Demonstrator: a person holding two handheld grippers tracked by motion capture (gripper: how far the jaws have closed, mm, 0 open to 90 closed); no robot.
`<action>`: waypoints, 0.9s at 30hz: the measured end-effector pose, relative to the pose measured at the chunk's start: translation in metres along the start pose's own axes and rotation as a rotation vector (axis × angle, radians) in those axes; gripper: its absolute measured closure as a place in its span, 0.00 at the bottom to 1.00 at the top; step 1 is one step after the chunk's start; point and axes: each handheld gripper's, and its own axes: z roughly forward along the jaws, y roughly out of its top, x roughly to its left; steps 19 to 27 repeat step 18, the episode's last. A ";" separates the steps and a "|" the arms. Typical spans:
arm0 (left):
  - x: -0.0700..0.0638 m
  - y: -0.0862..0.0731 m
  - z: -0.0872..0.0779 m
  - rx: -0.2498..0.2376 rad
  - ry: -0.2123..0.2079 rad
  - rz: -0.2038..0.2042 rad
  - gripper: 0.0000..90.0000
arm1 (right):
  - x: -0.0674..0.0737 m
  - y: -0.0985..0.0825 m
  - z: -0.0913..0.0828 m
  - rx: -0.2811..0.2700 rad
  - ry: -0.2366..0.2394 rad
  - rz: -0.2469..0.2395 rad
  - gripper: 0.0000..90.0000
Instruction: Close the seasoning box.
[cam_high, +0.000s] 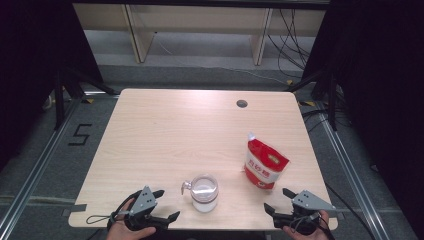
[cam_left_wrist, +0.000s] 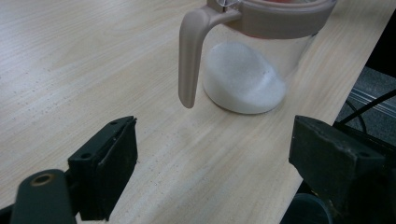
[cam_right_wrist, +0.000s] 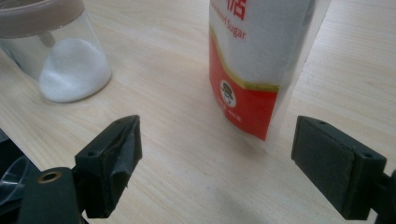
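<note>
Left gripper (cam_high: 161, 205) sits at the table's (cam_high: 165, 130) near edge, jaws wide apart, nothing between them. Its own view looks straight at the jar's handle (cam_left_wrist: 190, 56), just ahead and slightly left of centre.

Jar (cam_high: 204, 192) stands upright near the front edge between the two grippers, a shallow heap of sugar (cam_left_wrist: 243, 79) inside, lid on top.

Bag (cam_high: 265, 163) stands upright farther back and right, well apart from the jar.

Right gripper (cam_high: 278, 200) is just in front of the bag, jaws spread, empty.

Our judgement: we are at the approach. We should steady the jar by its handle or body first, then close on the bag around its middle, squarely, so it stays upright and does not buckle.
</note>
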 end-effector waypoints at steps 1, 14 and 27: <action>-0.001 0.000 0.000 0.001 0.000 -0.014 0.17 | 0.000 0.000 0.000 -0.001 0.002 0.005 0.19; -0.002 0.000 0.001 -0.001 0.005 -0.018 0.17 | -0.004 -0.001 0.001 0.005 -0.005 0.004 0.19; -0.002 -0.001 0.002 -0.006 0.004 -0.023 0.17 | -0.005 -0.001 0.000 0.017 -0.007 -0.004 0.19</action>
